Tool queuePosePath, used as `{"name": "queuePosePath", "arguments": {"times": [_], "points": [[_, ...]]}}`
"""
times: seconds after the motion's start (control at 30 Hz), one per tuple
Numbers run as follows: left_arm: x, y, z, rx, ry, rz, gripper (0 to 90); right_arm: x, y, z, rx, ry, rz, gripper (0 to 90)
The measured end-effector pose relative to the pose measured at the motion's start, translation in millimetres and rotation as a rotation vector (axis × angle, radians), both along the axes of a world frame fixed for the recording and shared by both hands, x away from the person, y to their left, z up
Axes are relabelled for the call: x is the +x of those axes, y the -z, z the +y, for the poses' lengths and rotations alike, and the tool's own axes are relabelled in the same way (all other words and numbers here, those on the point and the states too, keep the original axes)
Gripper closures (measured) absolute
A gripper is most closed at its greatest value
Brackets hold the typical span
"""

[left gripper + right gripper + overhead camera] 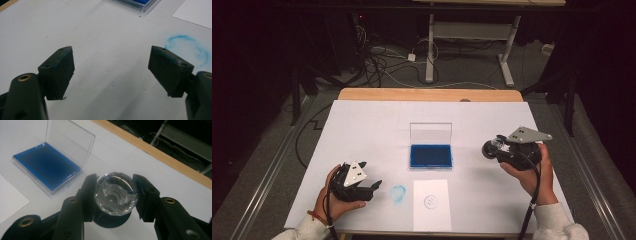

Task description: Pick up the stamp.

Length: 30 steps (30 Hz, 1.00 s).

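Fingers of the left gripper (373,186) stand spread apart with bare white table cover between them, clasping nothing; in the left gripper view the two black pads (59,72) face each other across a wide gap above the table cover (105,50). That gripper sits low, well to the left of the ink pad (430,155) and nearer the person, held in the left hand (337,200) with the jaws pointing level toward the right. Just right of those jaws a round blue ink smudge (398,194) marks the cover, and beside it, straight in front of the ink pad on the person's side, lies a white sheet of paper (432,205) bearing a small round stamped mark (430,201) whose detail is too small to read. No brand or lettering shows on the ink pad, a blue tray in a clear case with its lid (430,133) standing upright at the far edge. To the right of the ink pad, the right gripper (490,148) is raised off the table in the right hand (532,172), jaws pointing left toward the pad, clamped on a stamp (115,195) with a clear faceted round knob and a black base; the pads press its two sides.
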<state>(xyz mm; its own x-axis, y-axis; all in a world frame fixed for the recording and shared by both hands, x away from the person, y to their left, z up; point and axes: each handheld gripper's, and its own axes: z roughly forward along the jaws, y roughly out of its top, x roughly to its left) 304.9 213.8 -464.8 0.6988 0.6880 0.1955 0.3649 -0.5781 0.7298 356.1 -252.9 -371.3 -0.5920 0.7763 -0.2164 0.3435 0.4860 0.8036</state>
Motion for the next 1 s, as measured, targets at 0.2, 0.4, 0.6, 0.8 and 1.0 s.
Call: {"name": "queuePosePath", "arguments": {"times": [0.2,0.4,0.6,0.8,1.0], "points": [[-0.7,-0.3,1.2,-0.01,0.006,-0.003,20.6,5.4,-5.2,8.1,0.036,-0.016,-0.009,57.6],[2.2,-0.1,0.7,-0.015,0.006,-0.002,20.7,9.6,-8.8,16.1,0.048,-0.032,-0.015,57.5],[2.4,1.7,0.8,-0.011,0.009,0.002,20.7,13.6,-11.9,23.8,0.055,-0.05,-0.02,57.6],[3.1,2.2,2.8,-0.023,0.011,0.003,20.6,18.4,-13.5,36.3,0.07,-0.075,-0.026,57.6],[2.5,2.0,2.1,-0.026,0.015,-0.002,20.6,20.2,-14.5,50.6,0.095,-0.109,-0.031,57.5]]}}
